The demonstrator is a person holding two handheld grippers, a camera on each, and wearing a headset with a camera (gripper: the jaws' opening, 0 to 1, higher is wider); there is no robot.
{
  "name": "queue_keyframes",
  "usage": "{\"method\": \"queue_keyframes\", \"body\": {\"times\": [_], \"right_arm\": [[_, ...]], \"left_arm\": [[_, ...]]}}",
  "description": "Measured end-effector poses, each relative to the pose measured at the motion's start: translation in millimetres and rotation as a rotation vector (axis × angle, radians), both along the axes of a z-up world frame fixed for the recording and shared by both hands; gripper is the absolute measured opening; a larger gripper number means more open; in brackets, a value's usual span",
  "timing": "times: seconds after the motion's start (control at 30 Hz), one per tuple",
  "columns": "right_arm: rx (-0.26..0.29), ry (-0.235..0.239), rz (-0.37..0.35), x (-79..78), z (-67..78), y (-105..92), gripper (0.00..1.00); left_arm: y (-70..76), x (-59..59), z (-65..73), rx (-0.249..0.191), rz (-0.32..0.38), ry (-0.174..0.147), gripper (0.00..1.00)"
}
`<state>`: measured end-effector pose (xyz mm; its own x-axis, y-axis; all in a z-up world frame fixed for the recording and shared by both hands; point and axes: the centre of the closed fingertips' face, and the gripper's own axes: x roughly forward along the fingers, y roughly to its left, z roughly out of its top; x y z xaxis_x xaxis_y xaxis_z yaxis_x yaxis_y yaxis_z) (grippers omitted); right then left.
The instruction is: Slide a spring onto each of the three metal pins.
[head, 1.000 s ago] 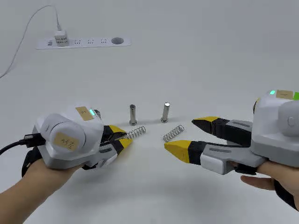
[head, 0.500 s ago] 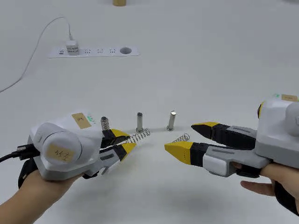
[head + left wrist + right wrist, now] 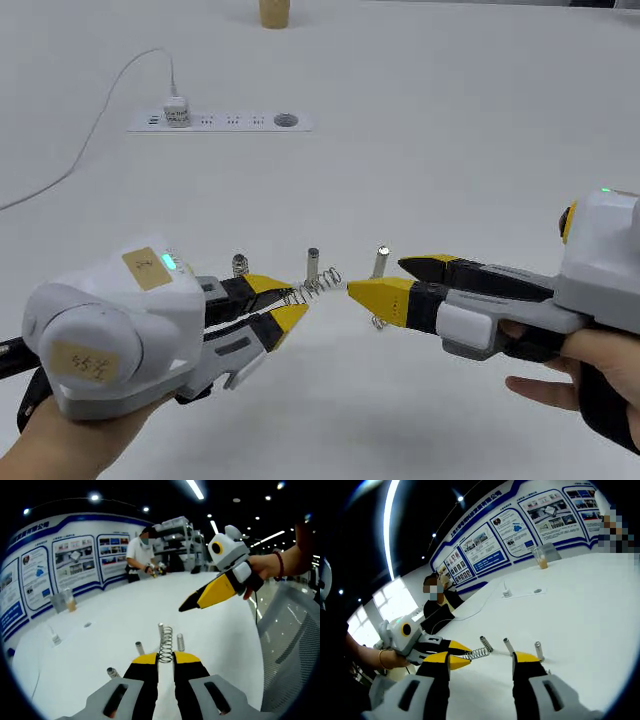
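Steel spring (image 3: 318, 285) is pinched at 1 end between the pressed jaws of the left tool (image 3: 290, 305). Its long axis lies nearly level and points at the upright middle pin (image 3: 313, 262), close by. It probably needs tipping upright over that pin. The right tool (image 3: 375, 276) hangs spread and empty by the right pin (image 3: 381, 260). The head view adds a loose spring (image 3: 379, 322) on the counter (image 3: 450, 150) and a left pin (image 3: 240, 264) already sprung. The right gripper view shows the held spring side-on.
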<state>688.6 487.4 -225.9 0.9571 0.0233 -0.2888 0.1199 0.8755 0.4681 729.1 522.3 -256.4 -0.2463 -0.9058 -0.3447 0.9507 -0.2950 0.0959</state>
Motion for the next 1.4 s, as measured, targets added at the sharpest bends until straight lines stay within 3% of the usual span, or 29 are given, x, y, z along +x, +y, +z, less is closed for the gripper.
{"method": "queue_keyframes", "body": {"times": [0.1, 0.23, 0.73, 1.03, 1.4], "right_arm": [[0.025, -0.015, 0.006, 2.4, 2.2, 4.6, 0.49], [0.081, -0.045, 0.012, 5.7, 6.4, 11.1, 0.44], [0.188, -0.101, 0.014, 18.7, 10.9, 21.5, 0.31], [0.25, -0.147, 0.012, 26.0, 18.8, 24.8, 0.25], [0.314, -0.184, -0.004, 25.8, 23.5, 21.5, 0.13]], "left_arm": [[2.5, -3.2, 5.9, -0.019, -0.001, 0.0, 0.1], [4.5, -6.5, 15.1, -0.047, 0.014, 0.06, 0.1], [8.8, -11.7, 31.8, -0.097, 0.031, 0.18, 0.1], [10.4, -16.6, 37.3, -0.112, 0.022, 0.214, 0.1], [10.5, -18.3, 39.1, -0.118, 0.014, 0.21, 0.1]]}}
